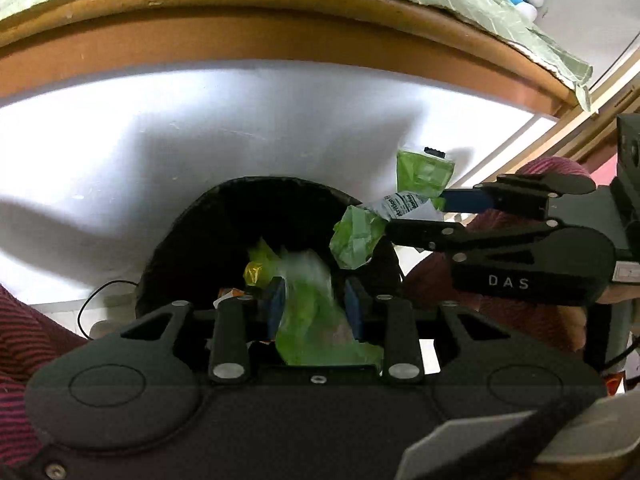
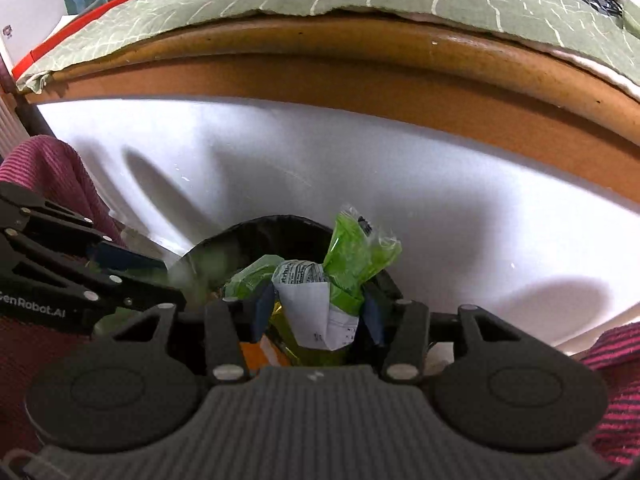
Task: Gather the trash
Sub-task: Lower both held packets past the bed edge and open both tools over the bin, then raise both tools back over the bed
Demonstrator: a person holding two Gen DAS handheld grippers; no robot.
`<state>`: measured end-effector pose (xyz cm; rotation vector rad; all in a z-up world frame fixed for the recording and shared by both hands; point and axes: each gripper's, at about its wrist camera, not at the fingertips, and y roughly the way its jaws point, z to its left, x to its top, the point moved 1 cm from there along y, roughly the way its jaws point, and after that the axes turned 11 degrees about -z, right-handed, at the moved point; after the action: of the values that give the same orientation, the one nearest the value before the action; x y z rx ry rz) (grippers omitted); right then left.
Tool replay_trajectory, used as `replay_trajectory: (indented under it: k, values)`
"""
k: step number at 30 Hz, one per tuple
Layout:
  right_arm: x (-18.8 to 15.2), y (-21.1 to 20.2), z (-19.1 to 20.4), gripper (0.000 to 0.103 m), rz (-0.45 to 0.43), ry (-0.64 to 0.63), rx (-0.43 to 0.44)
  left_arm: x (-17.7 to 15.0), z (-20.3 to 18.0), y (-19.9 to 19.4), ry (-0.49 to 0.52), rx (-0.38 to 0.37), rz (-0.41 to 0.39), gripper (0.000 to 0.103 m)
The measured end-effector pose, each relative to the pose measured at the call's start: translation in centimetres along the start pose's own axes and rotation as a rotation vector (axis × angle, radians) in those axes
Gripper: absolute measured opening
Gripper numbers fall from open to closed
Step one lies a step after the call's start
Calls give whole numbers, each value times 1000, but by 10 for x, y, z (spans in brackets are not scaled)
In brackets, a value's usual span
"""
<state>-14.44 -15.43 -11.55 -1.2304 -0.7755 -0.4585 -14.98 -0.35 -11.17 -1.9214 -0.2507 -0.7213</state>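
Note:
A black trash bin (image 1: 240,184) (image 2: 260,224) stands below both grippers, against a white panel. My left gripper (image 1: 314,308) is shut on a blurred green plastic wrapper (image 1: 308,312) over the bin's mouth; it comes in from the left in the right wrist view (image 2: 172,280). My right gripper (image 2: 318,312) is shut on a bundle of green wrappers (image 2: 352,264) and white printed paper (image 2: 316,312). The left wrist view shows it at the bin's right rim (image 1: 416,214) with the bundle (image 1: 356,240) hanging from its tips. Yellow (image 1: 254,274) and orange (image 2: 260,354) wrappers lie inside the bin.
A wooden table edge (image 2: 360,72) with a green cloth (image 2: 200,4) overhangs the bin. A white panel (image 1: 200,128) stands behind it. A black cable (image 1: 92,304) lies on the floor at left. Red striped sleeves (image 2: 52,168) flank the grippers.

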Motion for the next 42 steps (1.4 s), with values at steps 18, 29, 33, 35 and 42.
replay_trajectory:
  k: [18,29,33,35,42]
  values:
    - [-2,0,-4,77,-8,20,48,2,-4,0,44,53,-15,31]
    - [20,-26,1,81,-105,11,58,23,-5,-33,78,82,-128,57]
    - [40,-47,2,81,-188,-9,67,38,-7,-55,80,70,-189,64]
    - [53,-59,3,81,-238,-25,69,48,-9,-68,96,68,-233,67]
    - [96,-82,-1,84,-390,-84,8,93,-12,-106,144,96,-405,82]
